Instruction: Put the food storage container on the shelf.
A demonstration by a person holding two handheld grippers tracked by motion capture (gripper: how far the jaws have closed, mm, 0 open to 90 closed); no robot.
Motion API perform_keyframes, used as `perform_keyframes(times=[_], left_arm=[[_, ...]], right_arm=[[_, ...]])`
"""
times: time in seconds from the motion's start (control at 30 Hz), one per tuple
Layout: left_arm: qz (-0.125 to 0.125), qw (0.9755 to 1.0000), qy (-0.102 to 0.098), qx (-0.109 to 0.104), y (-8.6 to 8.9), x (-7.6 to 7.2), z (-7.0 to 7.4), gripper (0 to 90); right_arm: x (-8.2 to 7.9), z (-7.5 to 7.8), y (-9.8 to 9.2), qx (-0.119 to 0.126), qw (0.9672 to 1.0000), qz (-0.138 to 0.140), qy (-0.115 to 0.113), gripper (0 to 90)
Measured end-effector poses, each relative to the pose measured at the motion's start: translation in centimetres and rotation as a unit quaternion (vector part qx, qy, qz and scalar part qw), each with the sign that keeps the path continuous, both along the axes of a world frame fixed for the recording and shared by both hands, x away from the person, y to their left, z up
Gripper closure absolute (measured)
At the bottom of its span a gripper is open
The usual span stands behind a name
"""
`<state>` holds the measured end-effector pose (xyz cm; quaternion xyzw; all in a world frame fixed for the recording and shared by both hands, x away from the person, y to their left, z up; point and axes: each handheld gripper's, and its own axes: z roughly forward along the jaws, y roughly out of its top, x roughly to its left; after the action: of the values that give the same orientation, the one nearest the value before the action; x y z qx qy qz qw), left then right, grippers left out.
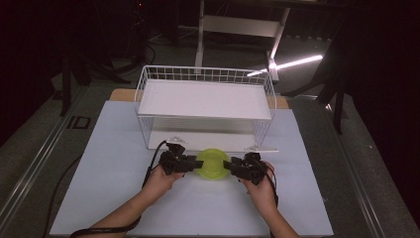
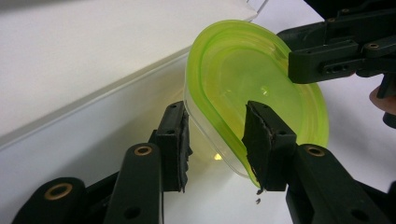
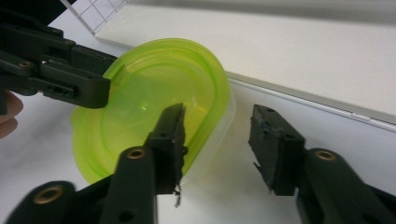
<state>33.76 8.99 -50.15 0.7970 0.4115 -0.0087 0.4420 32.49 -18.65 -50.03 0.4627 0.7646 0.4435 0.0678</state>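
On the white table, both claws straddle the green-lidded container; neither visibly clamped

A round, clear plastic container closed by a translucent lime-green lid is seen standing upright on the white tabletop, just in front of the lower shelf of a white wire rack. The lid is seated flat on top, with its rim overhanging the clear wall. A stepped ring is moulded into the lid's surface.
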Motion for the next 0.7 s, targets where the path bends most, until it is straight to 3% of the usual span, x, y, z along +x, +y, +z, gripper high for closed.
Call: perform_keyframes(times=[0.23, 0.4, 0.53, 0.7], left_arm=[[-0.006, 1.0000, -0.005, -0.003, 0.1, -0.7, 0.0, 63.7], [-0.016, 0.9997, 0.007, -0.014, 0.1, -1.5, 0.0, 67.6], [-0.009, 1.0000, 0.002, -0.001, -0.1, -2.2, 0.2, 69.7], [0.002, 0.9999, 0.010, -0.009, 0.1, -2.6, 0.1, 74.7]], right_arm=[[-0.4, 0.2, 0.0, 0.006, 0.9999, 0.000, 0.009, 60.6], [-1.4, 0.5, 0.2, 0.003, 1.0000, 0.005, 0.006, 70.0], [-1.8, 0.5, 0.1, 0.018, 0.9997, 0.004, 0.017, 72.7], [-2.3, 0.6, 0.2, 0.018, 0.9996, 0.011, 0.020, 74.3]])
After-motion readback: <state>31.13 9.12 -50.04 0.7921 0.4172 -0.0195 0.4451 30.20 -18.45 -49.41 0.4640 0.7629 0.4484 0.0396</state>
